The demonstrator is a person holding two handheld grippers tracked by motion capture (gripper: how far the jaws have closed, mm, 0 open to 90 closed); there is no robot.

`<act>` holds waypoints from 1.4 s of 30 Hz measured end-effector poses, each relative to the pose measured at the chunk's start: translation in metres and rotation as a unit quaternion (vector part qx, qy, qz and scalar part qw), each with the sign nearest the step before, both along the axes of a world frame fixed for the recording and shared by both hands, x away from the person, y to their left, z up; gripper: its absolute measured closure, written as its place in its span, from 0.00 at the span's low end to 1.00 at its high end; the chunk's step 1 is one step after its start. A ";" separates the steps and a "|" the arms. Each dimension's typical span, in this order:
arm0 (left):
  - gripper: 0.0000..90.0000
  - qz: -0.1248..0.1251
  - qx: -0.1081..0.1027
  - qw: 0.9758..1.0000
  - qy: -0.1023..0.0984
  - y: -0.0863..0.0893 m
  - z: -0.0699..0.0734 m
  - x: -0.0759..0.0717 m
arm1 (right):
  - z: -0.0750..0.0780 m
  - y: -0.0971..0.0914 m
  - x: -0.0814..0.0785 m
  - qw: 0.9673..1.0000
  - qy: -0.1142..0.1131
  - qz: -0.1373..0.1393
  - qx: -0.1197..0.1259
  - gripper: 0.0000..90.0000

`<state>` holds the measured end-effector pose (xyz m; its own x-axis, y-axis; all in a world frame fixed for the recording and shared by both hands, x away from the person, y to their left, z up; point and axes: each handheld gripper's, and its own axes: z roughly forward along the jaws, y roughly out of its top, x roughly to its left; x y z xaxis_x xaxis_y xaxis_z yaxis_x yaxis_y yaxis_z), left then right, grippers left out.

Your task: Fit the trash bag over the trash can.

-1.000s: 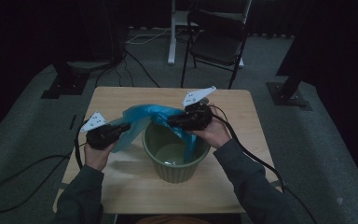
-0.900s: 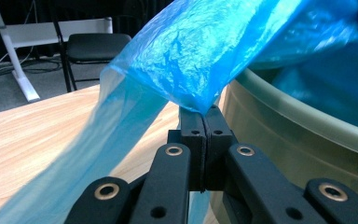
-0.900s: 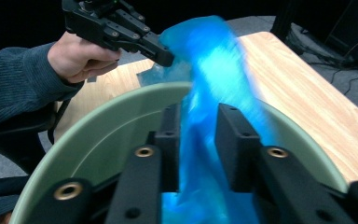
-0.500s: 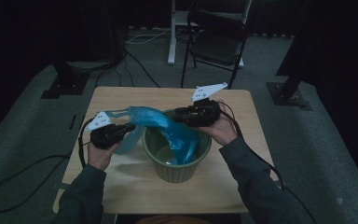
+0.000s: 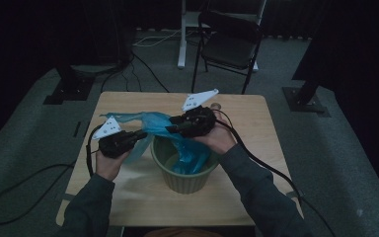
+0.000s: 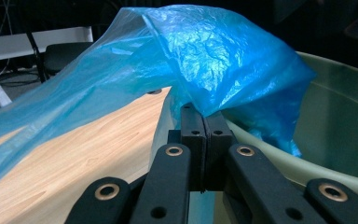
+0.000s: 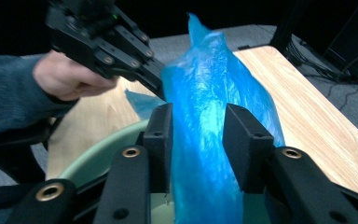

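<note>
- At the left of the high view, we see the left gripper (image 5: 139, 134) held in one hand (image 5: 109, 165), one grey three-cornered plate (image 5: 108, 128) on top of it and one black cable (image 5: 24, 178) trailing off the table's left edge to the floor.
- In the left gripper view its two jaws are pressed together, pinching an edge of the one blue plastic bag (image 6: 177, 60), which billows up and over them.
- We count one bag: in the high view it stretches from the left gripper across to the right one and droops into the bowl (image 5: 182, 178), part of it trailing out to the left above the wooden table (image 5: 256, 123).
- We count one green bowl, standing on the table between the two forearms, near the front edge; the bag's lower end lies inside it.
- The right gripper (image 5: 171, 128), held in the other hand (image 5: 218, 139) over the bowl's far rim, carries the second grey plate (image 5: 199, 99).
- In the right gripper view its two jaws stand apart with the bag (image 7: 214, 135) running between them; we cannot tell whether they touch the plastic.
- Beyond the table, one black folding chair (image 5: 229, 44) stands on the grey floor.
</note>
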<state>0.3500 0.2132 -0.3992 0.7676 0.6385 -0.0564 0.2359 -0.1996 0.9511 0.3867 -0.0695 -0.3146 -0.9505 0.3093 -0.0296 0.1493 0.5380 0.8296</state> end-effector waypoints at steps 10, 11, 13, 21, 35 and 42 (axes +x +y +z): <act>0.99 -0.007 0.001 1.000 -0.009 -0.001 0.007 -0.005 | -0.013 0.010 0.003 0.999 -0.005 -0.004 -0.045 0.98; 0.99 -0.009 0.001 1.000 -0.009 -0.002 0.007 -0.005 | -0.013 0.009 0.003 0.999 -0.007 -0.003 -0.045 1.00; 0.99 -0.012 0.001 1.000 -0.010 -0.002 0.007 -0.006 | -0.013 0.007 0.003 0.999 -0.007 -0.003 -0.044 1.00; 0.94 -0.017 0.000 1.000 -0.014 0.001 0.010 -0.010 | -0.014 -0.005 0.006 0.999 -0.007 -0.012 -0.043 1.00; 0.90 -0.002 -0.012 1.000 -0.018 0.016 0.016 -0.014 | -0.015 -0.018 0.005 0.999 -0.005 -0.010 -0.040 1.00; 0.89 0.002 -0.013 1.000 -0.010 0.012 0.017 -0.004 | -0.016 -0.016 0.003 0.999 -0.006 0.002 -0.040 1.00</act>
